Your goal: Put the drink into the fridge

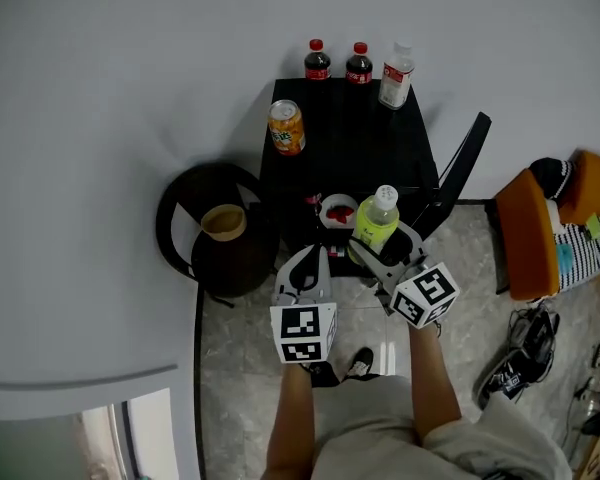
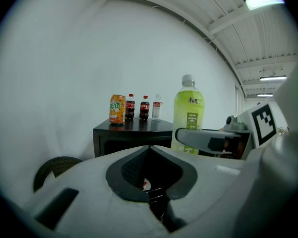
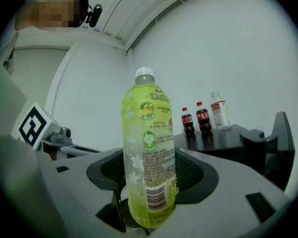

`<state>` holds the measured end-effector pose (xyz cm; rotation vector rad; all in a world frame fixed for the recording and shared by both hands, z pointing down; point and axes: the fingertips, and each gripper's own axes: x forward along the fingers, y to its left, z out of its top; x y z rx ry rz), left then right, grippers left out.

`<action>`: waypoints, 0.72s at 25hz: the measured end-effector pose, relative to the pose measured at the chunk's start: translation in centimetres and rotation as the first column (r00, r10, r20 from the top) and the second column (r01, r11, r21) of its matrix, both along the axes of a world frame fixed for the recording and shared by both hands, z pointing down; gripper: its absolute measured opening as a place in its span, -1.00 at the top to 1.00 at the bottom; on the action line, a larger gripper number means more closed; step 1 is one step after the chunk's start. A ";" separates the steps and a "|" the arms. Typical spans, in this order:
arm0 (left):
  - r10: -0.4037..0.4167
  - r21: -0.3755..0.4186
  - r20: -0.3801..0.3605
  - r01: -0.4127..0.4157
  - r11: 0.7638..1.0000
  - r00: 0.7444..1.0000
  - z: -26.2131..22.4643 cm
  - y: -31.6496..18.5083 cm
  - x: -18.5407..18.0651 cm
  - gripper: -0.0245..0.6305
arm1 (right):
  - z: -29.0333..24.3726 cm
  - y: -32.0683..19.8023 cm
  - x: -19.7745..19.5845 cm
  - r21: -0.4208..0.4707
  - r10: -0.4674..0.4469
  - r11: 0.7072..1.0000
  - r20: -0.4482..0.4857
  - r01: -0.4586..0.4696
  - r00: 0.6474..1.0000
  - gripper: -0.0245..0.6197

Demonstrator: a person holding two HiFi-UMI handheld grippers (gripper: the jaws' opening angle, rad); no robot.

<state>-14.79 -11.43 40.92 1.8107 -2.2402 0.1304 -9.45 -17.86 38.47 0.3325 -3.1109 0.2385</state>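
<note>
My right gripper (image 1: 383,244) is shut on a green tea bottle (image 1: 378,218) with a white cap, holding it upright just in front of the black mini fridge (image 1: 345,148). In the right gripper view the bottle (image 3: 149,157) stands between the dark pads, gripped low on its body. The fridge door (image 1: 465,163) stands open to the right. My left gripper (image 1: 310,260) hovers beside the right one, its jaws together and empty (image 2: 149,148). The left gripper view also shows the bottle (image 2: 188,110) and the fridge (image 2: 131,138) ahead.
On the fridge top stand an orange can (image 1: 286,127), two cola bottles (image 1: 317,60) and a clear bottle (image 1: 396,74). A round black stool with a tan bowl (image 1: 223,222) sits left of the fridge. An orange bag (image 1: 535,233) and shoes (image 1: 525,353) lie at right.
</note>
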 end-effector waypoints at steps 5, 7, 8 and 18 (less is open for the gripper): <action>-0.010 -0.036 -0.013 0.010 0.999 1.000 3.8 1.3 -0.2 0.90 | 7.2 0.5 0.3 -0.055 0.038 0.998 -0.029 -0.040 0.999 0.05; -0.017 -0.045 -0.026 0.016 0.999 1.000 5.8 1.3 -0.4 0.90 | 10.8 0.2 -0.2 -0.076 0.045 0.996 -0.056 -0.049 0.997 0.05; -0.017 -0.048 -0.033 0.016 0.999 0.999 6.9 1.2 -0.4 0.90 | 12.6 -0.1 -0.5 -0.081 0.052 0.995 -0.072 -0.058 0.996 0.05; 0.013 -0.033 -0.057 -0.015 0.999 0.998 18.1 -1.9 -1.8 0.90 | 24.3 -8.4 -6.7 -0.043 0.146 0.988 -0.089 -0.151 0.985 0.06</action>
